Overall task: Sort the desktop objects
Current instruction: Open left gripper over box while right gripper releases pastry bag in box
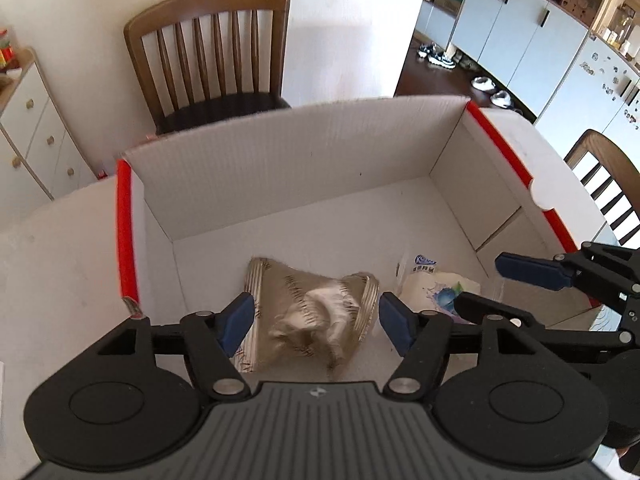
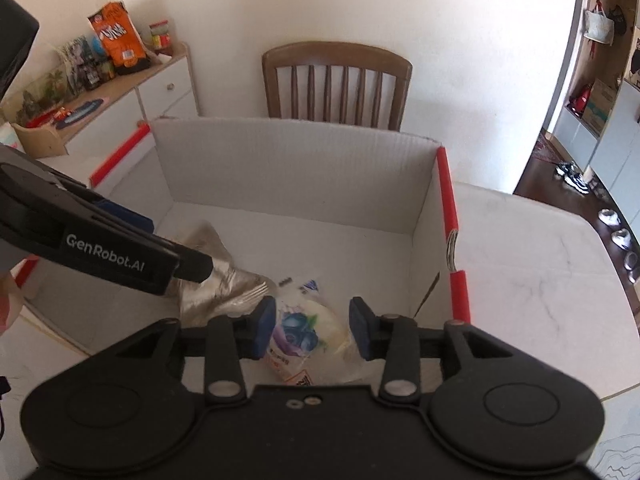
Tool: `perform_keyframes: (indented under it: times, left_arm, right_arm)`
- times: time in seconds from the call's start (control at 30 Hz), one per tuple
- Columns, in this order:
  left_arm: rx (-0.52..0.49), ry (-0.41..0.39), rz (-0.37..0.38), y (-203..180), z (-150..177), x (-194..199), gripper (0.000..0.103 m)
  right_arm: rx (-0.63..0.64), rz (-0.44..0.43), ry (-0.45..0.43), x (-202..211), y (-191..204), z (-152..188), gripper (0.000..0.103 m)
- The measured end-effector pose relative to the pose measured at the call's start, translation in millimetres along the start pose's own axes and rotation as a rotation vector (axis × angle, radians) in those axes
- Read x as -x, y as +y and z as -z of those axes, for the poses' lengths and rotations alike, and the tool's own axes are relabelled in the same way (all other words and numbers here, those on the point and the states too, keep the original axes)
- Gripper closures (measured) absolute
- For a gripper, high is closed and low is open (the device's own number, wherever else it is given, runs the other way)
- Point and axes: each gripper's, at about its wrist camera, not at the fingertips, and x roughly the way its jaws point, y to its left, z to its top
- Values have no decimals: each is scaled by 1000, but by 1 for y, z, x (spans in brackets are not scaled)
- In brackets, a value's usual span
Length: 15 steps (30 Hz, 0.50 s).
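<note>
A white cardboard box (image 1: 280, 172) (image 2: 300, 168) with red-taped edges stands open on the table. On its floor lies a crumpled silver foil bag (image 1: 312, 320) (image 2: 228, 284), slightly blurred. My left gripper (image 1: 316, 320) (image 2: 172, 248) hangs over it, open, its blue pads on either side of the bag and clear of it. Right of the bag lies a tissue packet (image 1: 432, 292) (image 2: 304, 328) with a blue print. My right gripper (image 2: 312, 326) (image 1: 500, 288) is open around the packet, a pad close on each side.
A wooden chair (image 1: 208, 52) (image 2: 336, 84) stands behind the box. A sideboard (image 2: 160, 80) with snack bags is at the far left, a second chair (image 1: 600, 176) at the right. The marble tabletop (image 2: 520, 260) spreads right of the box.
</note>
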Motion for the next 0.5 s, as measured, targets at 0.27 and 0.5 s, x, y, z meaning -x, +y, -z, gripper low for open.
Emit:
perform_keyframes:
  times: [0.27,0.5]
  left_arm:
    - [-13,-58,20,-5,9,33,34]
    - [-34,-130,38,-17,27,74,34]
  right_arm:
    - [13,-23,-35,22,5,-1,56]
    - [27,-46,-74,50,9,2,54]
